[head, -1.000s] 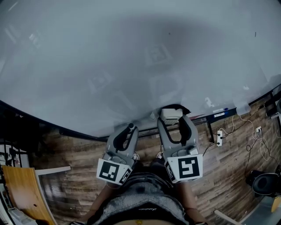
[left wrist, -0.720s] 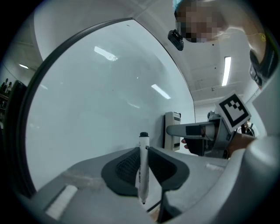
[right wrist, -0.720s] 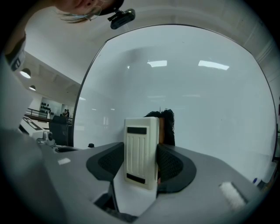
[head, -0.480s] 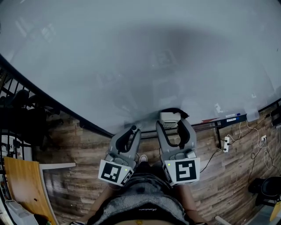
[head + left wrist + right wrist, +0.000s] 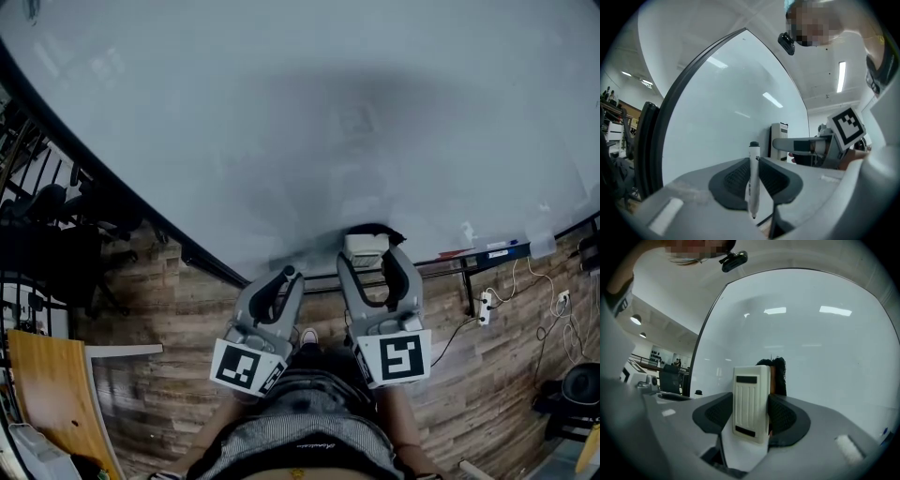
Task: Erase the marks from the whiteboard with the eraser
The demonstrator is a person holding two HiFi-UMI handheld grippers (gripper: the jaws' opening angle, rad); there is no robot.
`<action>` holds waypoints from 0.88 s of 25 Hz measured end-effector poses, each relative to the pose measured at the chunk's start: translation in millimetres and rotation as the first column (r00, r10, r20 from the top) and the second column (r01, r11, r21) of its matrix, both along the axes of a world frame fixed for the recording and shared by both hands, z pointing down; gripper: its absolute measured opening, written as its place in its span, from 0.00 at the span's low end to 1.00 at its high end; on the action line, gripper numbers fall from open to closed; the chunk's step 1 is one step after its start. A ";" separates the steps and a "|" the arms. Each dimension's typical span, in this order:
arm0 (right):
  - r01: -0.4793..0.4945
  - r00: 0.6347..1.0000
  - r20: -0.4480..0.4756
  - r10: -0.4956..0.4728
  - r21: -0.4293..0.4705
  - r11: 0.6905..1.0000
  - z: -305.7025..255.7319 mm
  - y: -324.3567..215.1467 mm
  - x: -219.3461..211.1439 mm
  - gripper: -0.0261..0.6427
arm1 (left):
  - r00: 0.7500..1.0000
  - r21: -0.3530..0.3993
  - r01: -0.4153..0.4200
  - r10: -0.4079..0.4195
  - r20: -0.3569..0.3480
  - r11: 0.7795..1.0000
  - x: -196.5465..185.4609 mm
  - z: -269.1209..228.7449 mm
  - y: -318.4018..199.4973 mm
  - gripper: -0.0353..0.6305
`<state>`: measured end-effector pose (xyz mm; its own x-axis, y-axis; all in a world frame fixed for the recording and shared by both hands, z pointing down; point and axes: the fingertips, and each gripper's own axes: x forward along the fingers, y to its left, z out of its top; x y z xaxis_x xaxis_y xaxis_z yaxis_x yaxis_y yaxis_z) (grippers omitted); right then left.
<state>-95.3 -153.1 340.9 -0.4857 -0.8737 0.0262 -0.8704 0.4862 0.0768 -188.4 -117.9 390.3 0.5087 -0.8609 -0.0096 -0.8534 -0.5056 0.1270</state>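
Little change in grippers since half a second ago; whiteboard [image 5: 309, 112] dark left edge sits further into head view. Right gripper [image 5: 372, 257] jaws clamped on white eraser [image 5: 751, 401], upright, dark felt side toward whiteboard, at its bottom edge; contact unclear. Left gripper [image 5: 284, 274] jaws closed on upright marker [image 5: 753, 173], just beside right gripper, near same bottom edge. Wooden floor [image 5: 141, 309] below.
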 end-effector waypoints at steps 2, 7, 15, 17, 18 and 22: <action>0.008 1.000 -0.011 -0.008 0.006 1.000 0.3 1.2 -0.4 0.40 | 1.000 0.013 0.001 -0.001 -0.002 1.000 2.3 -2.7 -0.3 0.16; 0.029 0.999 -0.027 -0.029 0.016 0.999 2.0 3.6 2.9 0.40 | 1.000 0.035 0.014 -0.013 -0.012 0.999 9.2 -11.9 0.4 0.16; 0.065 0.998 0.009 -0.065 0.024 0.998 2.4 33.1 70.3 0.40 | 0.999 0.079 0.038 -0.038 -0.002 0.996 77.2 -32.1 19.3 0.16; 0.076 0.997 0.010 -0.077 0.011 0.997 5.4 44.8 85.2 0.40 | 0.999 0.080 0.046 -0.046 -0.001 0.996 95.8 -35.0 28.1 0.16; 0.082 0.997 0.010 -0.082 0.004 0.997 7.4 50.9 92.3 0.40 | 0.999 0.080 0.049 -0.049 0.002 0.996 104.9 -35.7 32.9 0.16; 0.105 0.994 0.024 -0.104 -0.013 0.994 13.0 79.2 118.0 0.40 | 0.997 0.076 0.068 -0.070 0.019 0.995 137.7 -35.1 56.4 0.16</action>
<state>22.6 -73.9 353.9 -0.5750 -0.8177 0.0260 -0.8163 0.5756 0.0493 -50.7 -61.5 355.2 0.4491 -0.8911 -0.0657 -0.8885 -0.4531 0.0719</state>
